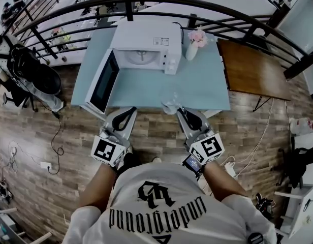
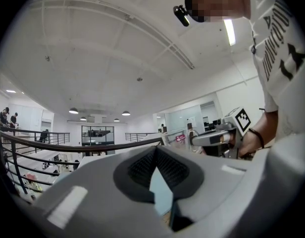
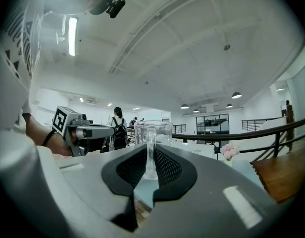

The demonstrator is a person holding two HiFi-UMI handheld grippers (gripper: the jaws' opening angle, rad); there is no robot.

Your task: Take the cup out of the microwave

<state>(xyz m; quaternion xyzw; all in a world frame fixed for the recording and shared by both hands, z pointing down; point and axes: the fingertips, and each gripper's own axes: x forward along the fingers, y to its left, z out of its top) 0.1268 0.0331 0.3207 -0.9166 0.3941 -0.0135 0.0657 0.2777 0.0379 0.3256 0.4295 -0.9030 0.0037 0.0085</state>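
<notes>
A clear glass cup (image 1: 171, 105) with a handle hangs over the front edge of the light blue table (image 1: 202, 88), outside the white microwave (image 1: 146, 47). My right gripper (image 1: 181, 112) is shut on the cup's handle. In the right gripper view the cup (image 3: 153, 131) stands upright just past the right gripper (image 3: 150, 157). The microwave's door (image 1: 105, 81) is swung open to the left and its cavity shows only the turntable. My left gripper (image 1: 125, 117) hovers near the door's lower corner. In its own view the left gripper (image 2: 155, 152) has its tips together with nothing between them.
A white vase of pink flowers (image 1: 195, 42) stands right of the microwave. A brown wooden table (image 1: 253, 70) adjoins the blue one on the right. A black railing (image 1: 146, 4) runs behind both. Cables (image 1: 55, 146) trail over the wooden floor at the left.
</notes>
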